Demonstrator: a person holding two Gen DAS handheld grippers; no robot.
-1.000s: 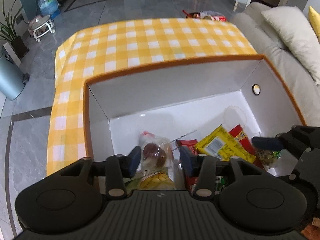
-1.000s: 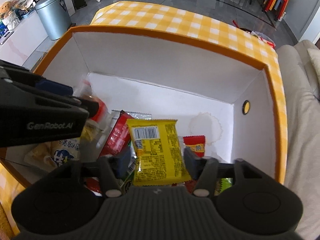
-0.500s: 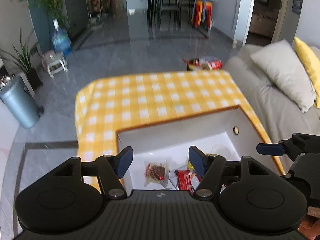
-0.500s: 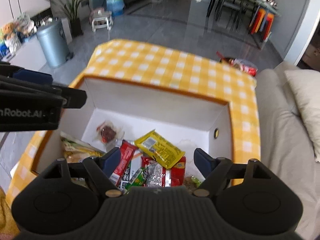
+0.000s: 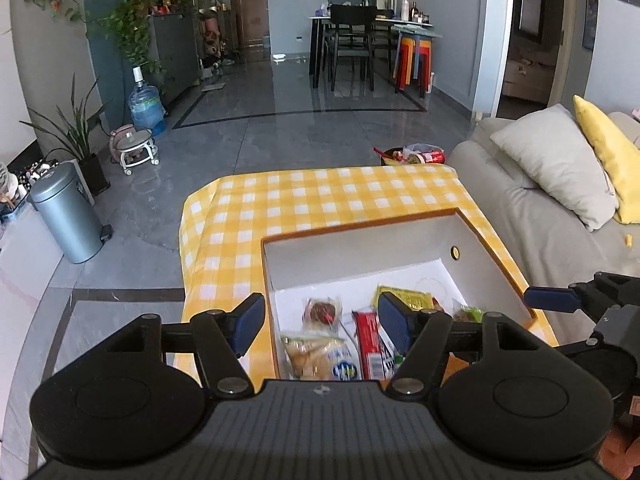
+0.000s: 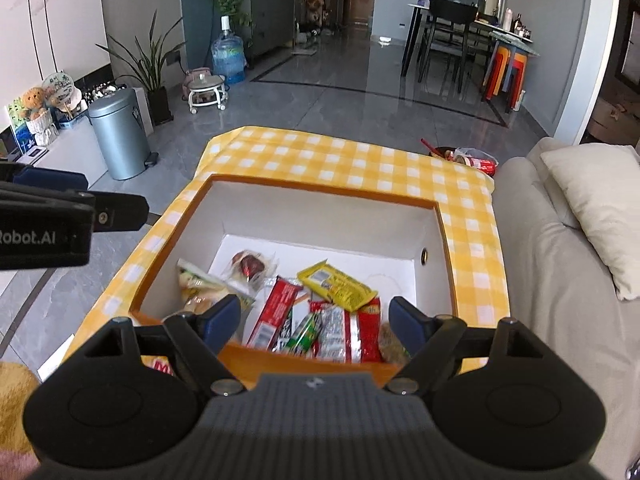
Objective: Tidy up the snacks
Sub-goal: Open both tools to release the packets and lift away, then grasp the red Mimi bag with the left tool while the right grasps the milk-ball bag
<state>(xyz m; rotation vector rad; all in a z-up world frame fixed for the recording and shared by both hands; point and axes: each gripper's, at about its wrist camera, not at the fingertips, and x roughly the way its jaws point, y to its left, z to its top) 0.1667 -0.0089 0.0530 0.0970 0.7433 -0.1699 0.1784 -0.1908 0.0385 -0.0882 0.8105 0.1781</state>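
Lying in the box [image 6: 240, 216] below both hand-held grippers: snacks [image 6: 336, 284].

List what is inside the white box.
Inside the white box: a yellow packet lying on red packets, a clear-wrapped round snack and a bag at the left. Anything beneath the pile is covered.
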